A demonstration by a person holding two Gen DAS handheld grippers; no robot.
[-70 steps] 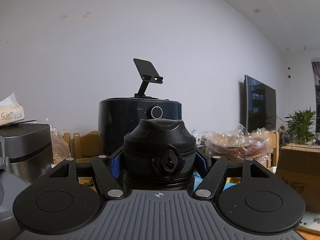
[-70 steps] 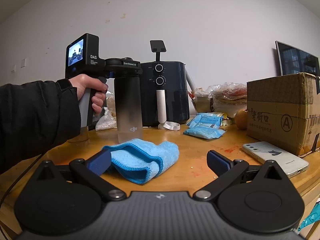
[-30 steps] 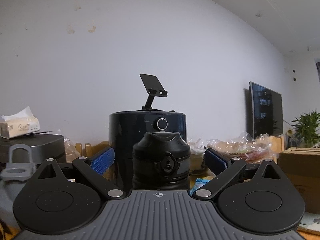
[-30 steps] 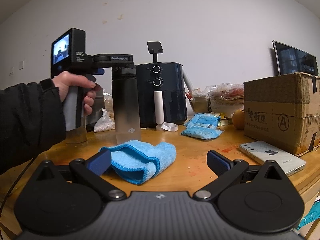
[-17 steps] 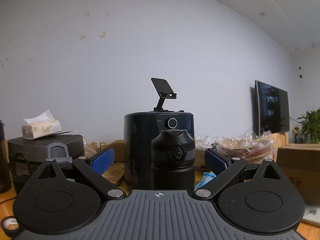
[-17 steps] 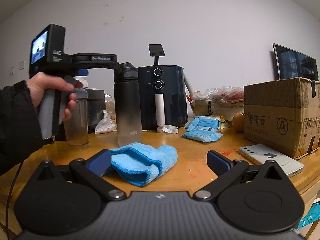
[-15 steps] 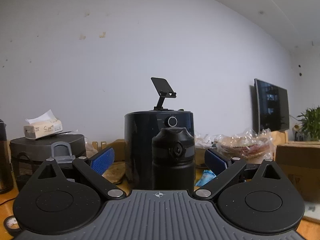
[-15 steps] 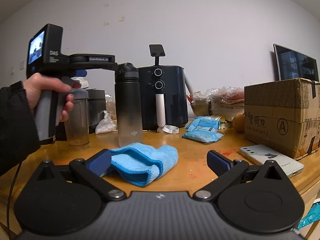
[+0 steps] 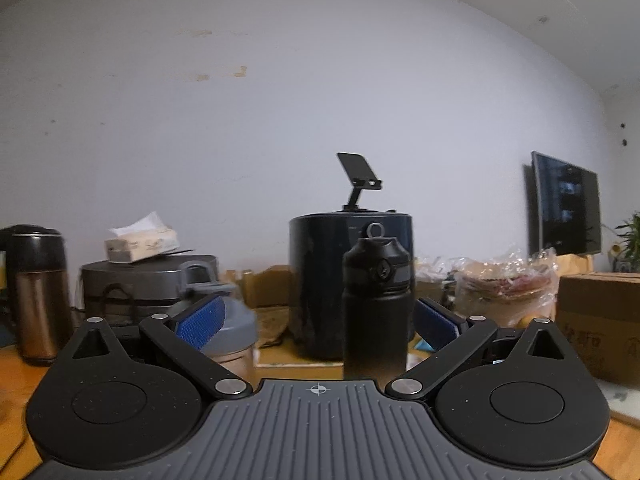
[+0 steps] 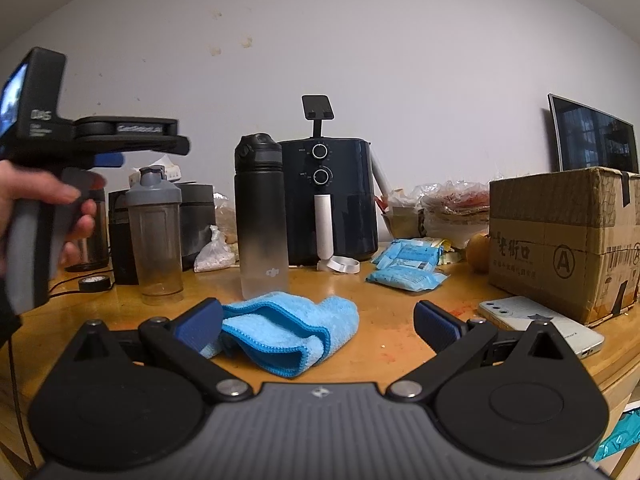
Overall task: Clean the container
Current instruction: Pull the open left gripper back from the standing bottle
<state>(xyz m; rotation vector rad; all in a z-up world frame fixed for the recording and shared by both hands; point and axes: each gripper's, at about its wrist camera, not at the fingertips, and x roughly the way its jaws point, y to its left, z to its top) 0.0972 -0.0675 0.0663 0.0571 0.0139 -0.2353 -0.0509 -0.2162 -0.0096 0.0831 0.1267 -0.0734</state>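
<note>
A tall black-to-clear water bottle point(image 10: 262, 216) stands upright on a wooden table point(image 10: 392, 344), in front of a dark air fryer point(image 10: 330, 200). A folded blue cloth point(image 10: 292, 332) lies just in front of the bottle. The left tongs point(image 9: 318, 322) are spread wide and empty, pointing at the bottle from a short way back. The right tongs point(image 10: 318, 320) are wide apart and empty too, with the cloth between their tips. A grey-lidded shaker cup point(image 10: 156, 236) stands left of the bottle.

One black bottle point(image 10: 262, 216), one shaker cup point(image 10: 157, 236), one blue cloth point(image 10: 288, 330), two blue packets point(image 10: 406, 276)
</note>
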